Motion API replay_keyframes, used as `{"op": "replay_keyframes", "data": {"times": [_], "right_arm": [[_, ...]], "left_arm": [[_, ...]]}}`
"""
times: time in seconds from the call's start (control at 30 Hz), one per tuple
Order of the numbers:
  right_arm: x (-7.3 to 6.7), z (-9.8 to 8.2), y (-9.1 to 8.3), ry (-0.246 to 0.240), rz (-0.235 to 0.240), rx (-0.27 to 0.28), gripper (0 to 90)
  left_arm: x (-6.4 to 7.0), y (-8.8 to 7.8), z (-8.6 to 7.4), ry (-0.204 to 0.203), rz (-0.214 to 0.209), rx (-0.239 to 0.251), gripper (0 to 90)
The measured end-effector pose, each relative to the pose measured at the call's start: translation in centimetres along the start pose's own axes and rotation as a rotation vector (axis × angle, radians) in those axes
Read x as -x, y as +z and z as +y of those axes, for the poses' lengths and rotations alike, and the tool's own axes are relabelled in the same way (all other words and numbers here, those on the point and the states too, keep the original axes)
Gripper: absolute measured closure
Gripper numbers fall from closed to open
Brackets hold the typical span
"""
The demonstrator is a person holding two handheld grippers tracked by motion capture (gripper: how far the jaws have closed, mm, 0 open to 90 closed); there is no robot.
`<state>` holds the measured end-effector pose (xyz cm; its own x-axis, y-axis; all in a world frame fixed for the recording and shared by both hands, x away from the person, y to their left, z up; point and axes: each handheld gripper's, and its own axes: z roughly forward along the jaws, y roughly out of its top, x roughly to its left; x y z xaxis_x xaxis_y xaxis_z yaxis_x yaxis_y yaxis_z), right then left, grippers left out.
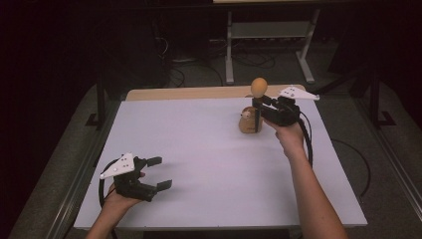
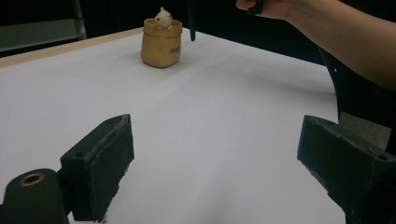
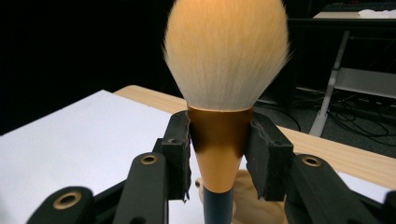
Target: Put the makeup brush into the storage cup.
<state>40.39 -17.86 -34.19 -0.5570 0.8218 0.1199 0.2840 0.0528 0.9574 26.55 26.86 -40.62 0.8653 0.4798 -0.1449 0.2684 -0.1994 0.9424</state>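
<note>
Right claw (image 3: pixel 219 154) clamped on the copper ferrule of a makeup brush (image 1: pixel 258 87), pads pressing both sides just under the bristles, probably to keep the soft head clear and give firm control of the dark handle. Held upright above the far right part of the table (image 1: pixel 199 149), directly over a tan holder (image 1: pixel 250 121) with a small figure on its rim; likely being lowered into it or lifted out. Long axis vertical, bristles up, handle end down toward the holder. Left claw (image 1: pixel 158 173) resting near the front left edge, jaws wide apart, gripping nothing.
</note>
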Motion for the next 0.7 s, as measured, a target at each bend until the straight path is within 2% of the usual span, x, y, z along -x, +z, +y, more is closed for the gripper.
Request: {"op": "replay_keyframes", "data": {"times": [0.27, 0.37, 0.47, 0.7], "right_arm": [[0.2, 1.0, 0.1, 0.003, -0.025, 0.023, 61.5], [0.4, 1.2, 0.1, -0.006, -0.033, 0.027, 61.5], [0.5, 1.5, 0.1, 0.005, -0.039, 0.031, 61.5], [0.6, 2.1, 0.2, -0.008, -0.051, 0.038, 61.5]], "left_arm": [[0.0, 0.0, 0.0, -0.005, -0.001, 0.0, 10.1], [-0.1, 0.0, 0.0, 0.007, -0.002, 0.001, 10.1], [-0.1, 0.0, 0.0, 0.0, -0.001, 0.001, 10.1], [-0.1, 0.0, 0.0, 0.001, -0.001, -0.001, 10.1]]}}
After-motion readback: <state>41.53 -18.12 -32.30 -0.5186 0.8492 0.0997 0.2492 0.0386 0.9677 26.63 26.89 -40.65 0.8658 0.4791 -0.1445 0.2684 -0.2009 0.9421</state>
